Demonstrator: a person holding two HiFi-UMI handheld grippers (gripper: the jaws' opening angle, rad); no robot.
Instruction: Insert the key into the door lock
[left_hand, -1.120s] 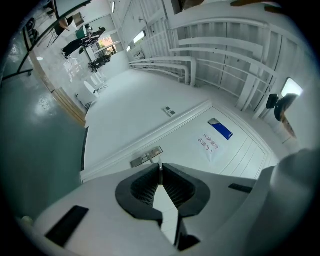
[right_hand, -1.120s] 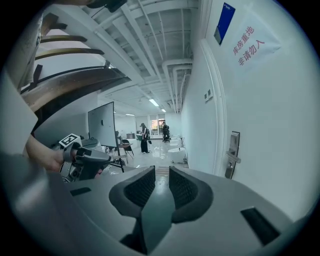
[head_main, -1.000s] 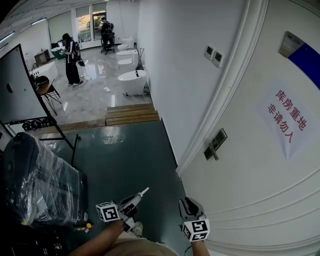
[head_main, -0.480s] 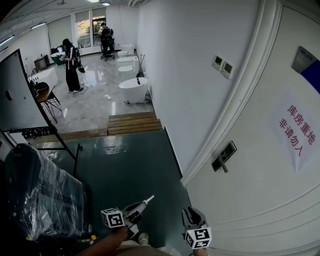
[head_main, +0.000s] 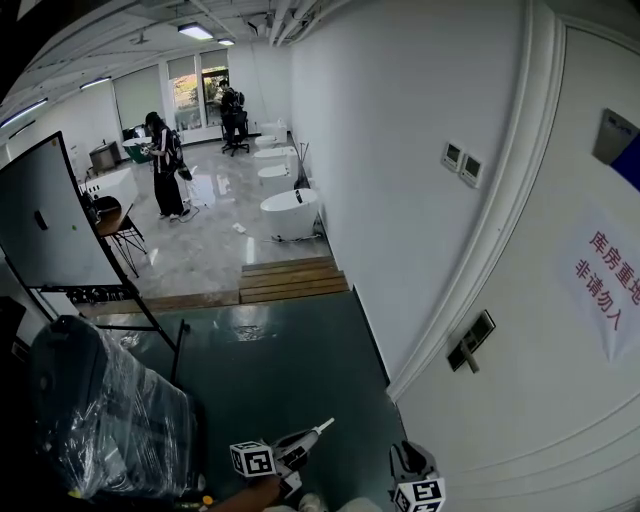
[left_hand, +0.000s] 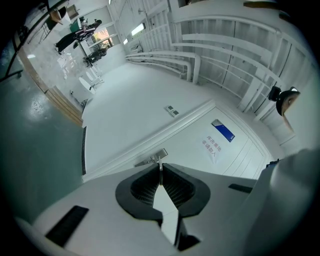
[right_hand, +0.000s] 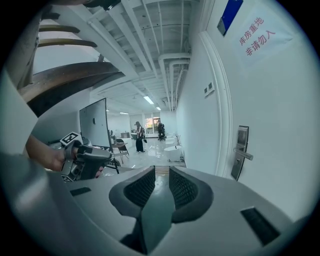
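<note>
A long white wall (head_main: 400, 180) runs away on the right side of the room. Nearer on the right stands a white panelled door (head_main: 560, 420) with a notice (head_main: 608, 290) in red characters. The near floor (head_main: 290, 380) is dark green. Beyond it, wooden steps (head_main: 292, 281) go up to a glossy grey floor with white bathtubs (head_main: 290, 213). On the left are a black board (head_main: 45, 220) and a plastic-wrapped bundle (head_main: 110, 420).

The door lock (head_main: 471, 342), with its lever, sits at the door's left edge, well apart from both grippers.

The left gripper (head_main: 322, 428) is clenched on a thin metal strip, seemingly the key (left_hand: 160, 167). The right gripper (head_main: 408, 455) is released, with nothing between its fingers.
</note>
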